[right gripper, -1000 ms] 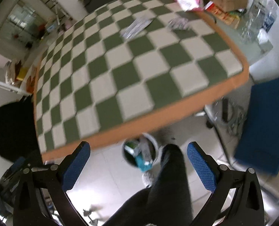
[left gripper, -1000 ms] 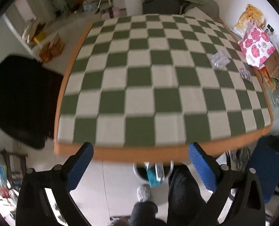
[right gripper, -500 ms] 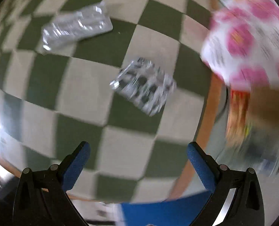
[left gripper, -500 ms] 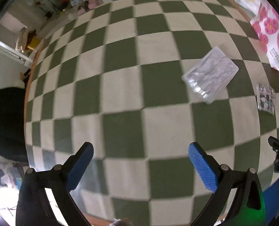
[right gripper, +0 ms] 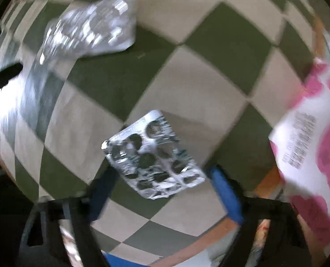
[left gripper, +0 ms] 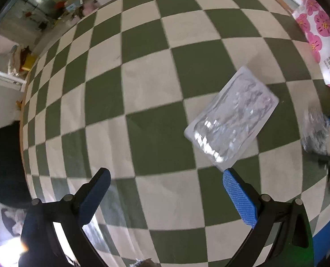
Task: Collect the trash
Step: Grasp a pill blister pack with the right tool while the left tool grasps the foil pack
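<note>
A clear plastic blister tray (left gripper: 231,116) lies flat on the green and white checkered table (left gripper: 142,89), just ahead of my left gripper's right finger. My left gripper (left gripper: 165,180) is open and empty. A crumpled silver pill blister sheet (right gripper: 153,155) lies on the table between the tips of my right gripper (right gripper: 162,182), which is open around it with the fingers apart from it. The sheet also shows in the left wrist view (left gripper: 316,131), with a blue fingertip of the right gripper beside it. The clear tray shows in the right wrist view (right gripper: 91,29) at the upper left.
A white bag with pink flowers (right gripper: 316,155) lies right of the pill sheet and shows in the left wrist view (left gripper: 320,35). The table's orange edge (right gripper: 209,240) runs close under my right gripper. A black chair (left gripper: 4,162) stands off the table's left side.
Both grippers have moved forward and down over the table. The clear tray is now closer to my left gripper, and the pill sheet now sits between my right gripper's fingertips.
</note>
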A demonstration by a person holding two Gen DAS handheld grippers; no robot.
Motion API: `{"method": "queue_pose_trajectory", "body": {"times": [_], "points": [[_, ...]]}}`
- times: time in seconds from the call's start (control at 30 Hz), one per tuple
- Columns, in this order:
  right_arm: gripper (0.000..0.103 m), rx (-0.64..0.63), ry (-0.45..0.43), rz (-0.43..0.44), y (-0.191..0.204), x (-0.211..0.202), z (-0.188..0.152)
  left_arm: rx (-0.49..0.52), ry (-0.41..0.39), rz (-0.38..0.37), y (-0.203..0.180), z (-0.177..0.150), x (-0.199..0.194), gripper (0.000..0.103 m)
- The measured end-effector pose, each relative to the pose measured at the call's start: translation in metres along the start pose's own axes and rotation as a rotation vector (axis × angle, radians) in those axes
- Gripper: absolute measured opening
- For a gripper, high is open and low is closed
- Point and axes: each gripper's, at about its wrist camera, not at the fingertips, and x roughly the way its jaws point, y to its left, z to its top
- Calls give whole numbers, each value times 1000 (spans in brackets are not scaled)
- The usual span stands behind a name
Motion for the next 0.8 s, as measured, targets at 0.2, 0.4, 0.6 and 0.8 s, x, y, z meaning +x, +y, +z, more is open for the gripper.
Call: {"method": "queue_pose_trajectory", "body": {"times": [0.2, 0.4, 0.6, 0.8], "points": [[61, 507, -54, 173, -58, -2, -36, 155, -10, -80, -27, 31, -2, 103], [79, 860, -88, 322, -77, 8, -78, 364, 54, -92, -66, 52, 17, 102], [89, 891, -165, 282, -90, 0, -78, 470, 88, -138, -89, 55, 23, 87], [87, 835, -184, 175, -71, -1, -68, 305, 114, -214, -86, 42, 20, 66]]}}
